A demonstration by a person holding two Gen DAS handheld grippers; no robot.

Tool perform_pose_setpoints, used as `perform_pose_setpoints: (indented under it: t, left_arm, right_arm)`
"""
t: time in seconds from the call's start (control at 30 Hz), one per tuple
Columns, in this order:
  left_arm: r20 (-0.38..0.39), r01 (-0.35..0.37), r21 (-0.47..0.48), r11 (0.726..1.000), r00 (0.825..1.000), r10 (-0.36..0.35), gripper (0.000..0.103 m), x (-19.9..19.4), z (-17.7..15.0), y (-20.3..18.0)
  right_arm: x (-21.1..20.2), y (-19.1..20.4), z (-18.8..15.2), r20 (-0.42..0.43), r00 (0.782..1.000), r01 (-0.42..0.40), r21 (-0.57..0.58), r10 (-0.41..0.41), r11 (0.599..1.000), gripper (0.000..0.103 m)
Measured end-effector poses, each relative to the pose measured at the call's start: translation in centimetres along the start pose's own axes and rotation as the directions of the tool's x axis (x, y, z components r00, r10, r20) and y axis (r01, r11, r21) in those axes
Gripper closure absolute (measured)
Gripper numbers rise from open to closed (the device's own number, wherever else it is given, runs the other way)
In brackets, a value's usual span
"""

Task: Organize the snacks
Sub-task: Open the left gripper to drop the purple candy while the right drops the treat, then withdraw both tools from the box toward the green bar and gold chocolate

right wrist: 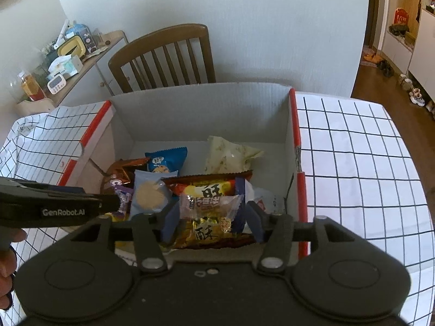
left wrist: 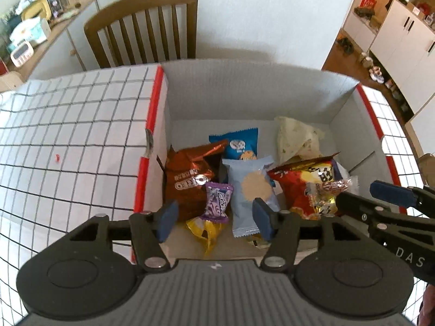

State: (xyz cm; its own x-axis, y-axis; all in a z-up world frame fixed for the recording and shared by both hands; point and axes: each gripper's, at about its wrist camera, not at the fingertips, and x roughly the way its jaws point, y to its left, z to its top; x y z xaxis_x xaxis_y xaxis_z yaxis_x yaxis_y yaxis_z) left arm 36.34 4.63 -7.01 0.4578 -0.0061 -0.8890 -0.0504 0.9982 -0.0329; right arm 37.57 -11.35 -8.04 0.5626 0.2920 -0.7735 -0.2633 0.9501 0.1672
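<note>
White cardboard box [left wrist: 244, 95] on checked tablecloth [left wrist: 68, 135] holds snacks: brown Oreo pack [left wrist: 185, 182], purple candy [left wrist: 217, 199], pale-blue biscuit packet [left wrist: 251, 190], red chip bag [left wrist: 301, 184]. Left gripper [left wrist: 214, 217] spread, empty, above purple candy. Right gripper [right wrist: 212, 220] clamps clear-wrapped pastry [right wrist: 209, 214] over box.

My left gripper [left wrist: 214, 220] hangs with its pads spread wide over the open cardboard box [left wrist: 244, 92]. Between them, just below, lie a purple candy [left wrist: 217, 199] and a yellow wrapper [left wrist: 206, 229]. A pale blue packet [left wrist: 251, 190] lies by my right pad. Off to that side, my right gripper [left wrist: 361, 194] reaches in holding a small clear-wrapped sweet [left wrist: 330, 187] above a red snack bag [left wrist: 301, 187].
</note>
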Motion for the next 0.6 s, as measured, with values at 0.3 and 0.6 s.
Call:
perform_pose_setpoints:
  t: [0.3,0.6]
  left_arm:
    - [0.047,0.022,0.007,1.000,0.999,-0.023,0.043,-3.2,-1.1,0.2]
    - [0.111,0.057,0.029,0.998,0.992,-0.060,0.043,-7.3,-3.0,0.6]
  right_arm:
    - [-3.3,0.8,-0.7,0.054,0.998,-0.013,-0.002,0.013,1.000,0.031]
    - [-7.0,2.3,-1.6,0.108,0.993,-0.052,-0.016,0.053,0.999,0.022]
